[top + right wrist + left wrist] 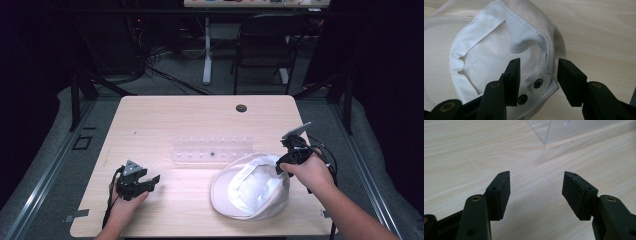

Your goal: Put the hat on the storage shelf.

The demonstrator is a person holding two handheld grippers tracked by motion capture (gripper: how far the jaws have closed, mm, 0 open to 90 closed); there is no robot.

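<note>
Right gripper [537, 75] fingers [512, 77] stand apart astride the snap-fastened rear rim of the upturned cream cloth cap [499, 50], pressing nothing. The cap lies near the pale wooden counter [170, 120]'s right front edge. Left gripper [536, 192] fingers gape, empty, over bare counter beside a clear acrylic tray [564, 130].

In the high view the room is dark all around, mostly at the left and right edges. Light falls from above onto the pale wooden surface [200, 125], which looks bright. The picture is a bit soft and grainy. In the left gripper view, soft grey shadows lie in the middle, and the near black parts at the bottom look blurry. The right gripper view is bright, and its white cap [486, 55] shines.
</note>
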